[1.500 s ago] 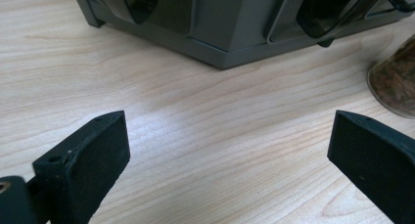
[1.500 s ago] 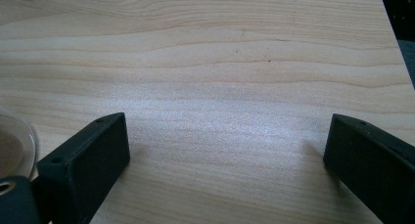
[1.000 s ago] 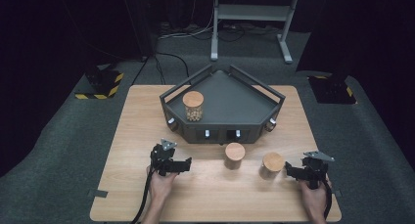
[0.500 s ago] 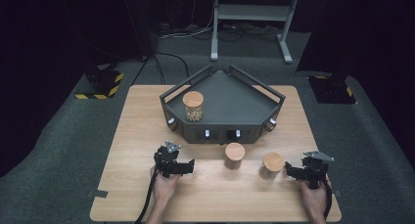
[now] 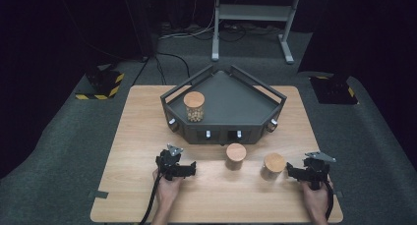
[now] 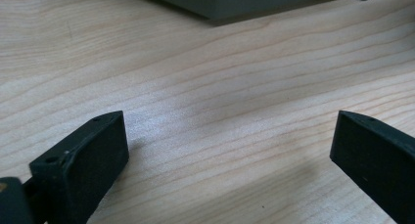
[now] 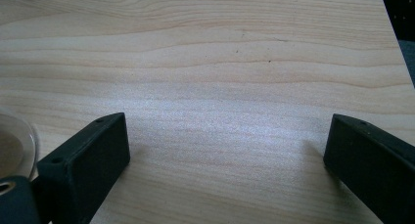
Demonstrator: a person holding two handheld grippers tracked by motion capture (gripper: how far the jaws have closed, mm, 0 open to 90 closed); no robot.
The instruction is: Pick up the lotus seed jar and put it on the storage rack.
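A person's two hands rest at the near edge of a pale wooden bench (image 5: 142, 117), each holding a black two-jaw tool. The left tool (image 5: 189, 169) lies low over the boards with its jaws pointing toward the right; in the left gripper view its jaws stand wide apart over bare wood grain, nothing between them. The right tool (image 5: 291, 172) points left toward a cork-lidded glass jar (image 5: 274, 164) just beside its tip; in the right gripper view its jaws are likewise spread wide on empty wood, with the jar's glass rim (image 7: 17, 145) at the left edge, outside the jaws.

A second cork-lidded jar (image 5: 236, 155) stands upright between the two tools, just in front of a dark grey, wedge-shaped tray (image 5: 236, 104) whose point faces away from the person. A third jar (image 5: 193, 106), holding pale brown pieces, stands upright inside the tray near its left wall. Small knobs line the tray's front face.

The bench sits on grey carpet in a dark room. Beyond it are the legs of a metal stand (image 5: 255, 18), cables on the floor, and yellow-and-black striped blocks (image 5: 105, 85) at the left.
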